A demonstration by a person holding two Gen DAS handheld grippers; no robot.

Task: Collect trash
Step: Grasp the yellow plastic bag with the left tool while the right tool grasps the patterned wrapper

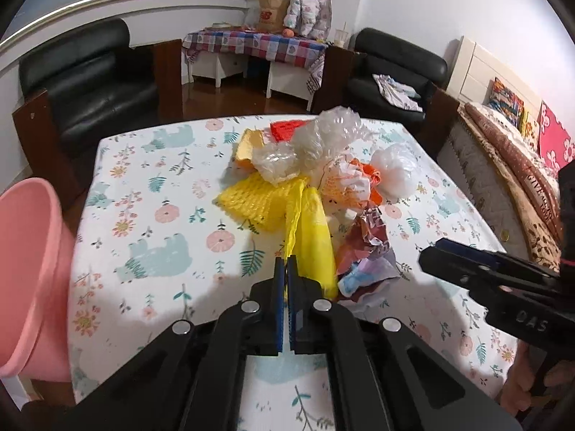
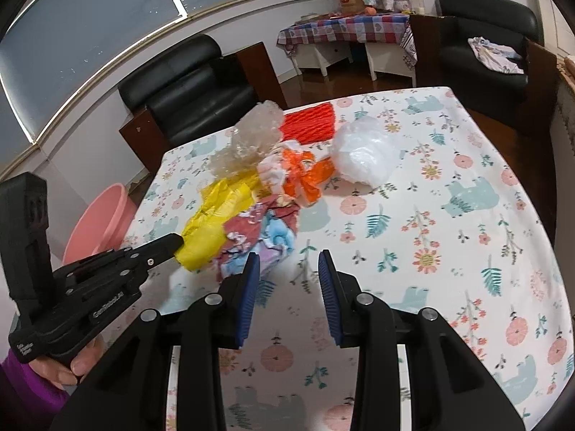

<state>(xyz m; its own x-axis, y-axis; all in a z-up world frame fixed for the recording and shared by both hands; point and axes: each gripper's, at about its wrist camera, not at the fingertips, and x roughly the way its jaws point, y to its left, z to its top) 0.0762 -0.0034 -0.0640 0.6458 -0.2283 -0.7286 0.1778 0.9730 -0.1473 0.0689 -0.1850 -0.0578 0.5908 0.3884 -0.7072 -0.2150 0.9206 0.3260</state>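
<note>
A heap of trash lies on the flower-print table point(image 1: 143, 215): a yellow plastic bag point(image 1: 314, 230), yellow foam net point(image 1: 251, 199), clear crumpled plastic point(image 1: 323, 133), red net point(image 1: 285, 129), an orange-and-white bag point(image 1: 355, 179), a white bag point(image 1: 395, 170) and a crumpled colourful wrapper point(image 1: 366, 248). My left gripper point(image 1: 286, 262) is shut on the near edge of the yellow plastic bag point(image 2: 205, 237); the right wrist view shows its tip point(image 2: 176, 240) biting the bag. My right gripper point(image 2: 289, 256) hovers open just right of the wrapper point(image 2: 258, 237), with nothing between its fingers.
A pink bin point(image 1: 32, 269) stands on the floor by the table's left edge. Black armchairs point(image 1: 93, 82) sit beyond the table, a bed point(image 1: 510, 165) lies to the right, and a side table with a checked cloth point(image 1: 251, 45) stands at the back wall.
</note>
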